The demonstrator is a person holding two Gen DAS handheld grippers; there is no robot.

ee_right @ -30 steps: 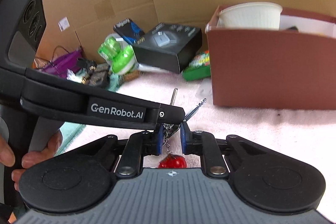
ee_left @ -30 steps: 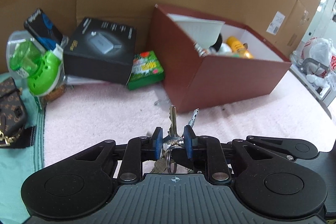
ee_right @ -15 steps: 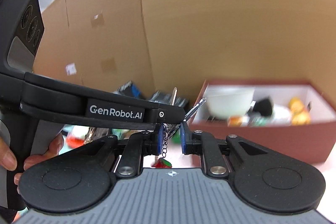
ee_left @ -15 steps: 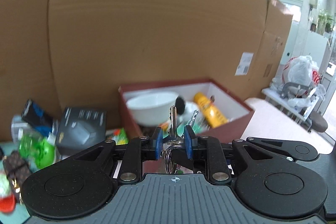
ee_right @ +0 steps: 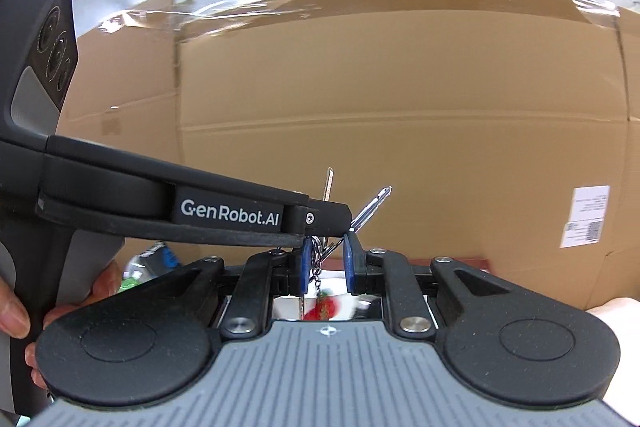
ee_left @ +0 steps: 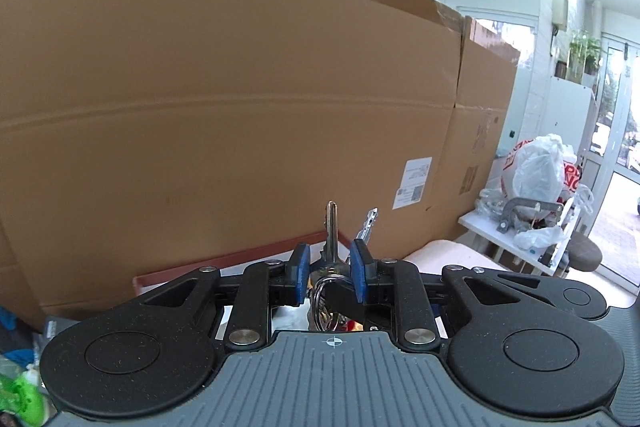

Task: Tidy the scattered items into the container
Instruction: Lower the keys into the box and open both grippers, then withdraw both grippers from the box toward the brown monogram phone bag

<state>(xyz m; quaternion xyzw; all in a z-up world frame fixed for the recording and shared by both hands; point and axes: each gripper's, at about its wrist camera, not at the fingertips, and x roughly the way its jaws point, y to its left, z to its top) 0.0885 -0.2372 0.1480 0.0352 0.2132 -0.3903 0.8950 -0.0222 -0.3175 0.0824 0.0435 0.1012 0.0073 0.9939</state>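
Both grippers have risen together with the bunch of keys [ee_left: 331, 251], so the view that a second ago showed the pink table and scattered items now shows mostly the cardboard wall [ee_left: 240, 107]. The left gripper [ee_left: 330, 273] has its blue fingers [ee_left: 300, 273] narrowed on the keys and ring. The right gripper [ee_right: 325, 263] is pinched nearly closed on the same bunch; one of its fingers [ee_right: 305, 267] sits by the chain, and a red charm [ee_right: 322, 307] dangles below. Only the far rim of the red container [ee_left: 224, 261] shows, low behind the left gripper. The lift seems to have cleared that rim, and the keys look close to being over the opening, ready for release
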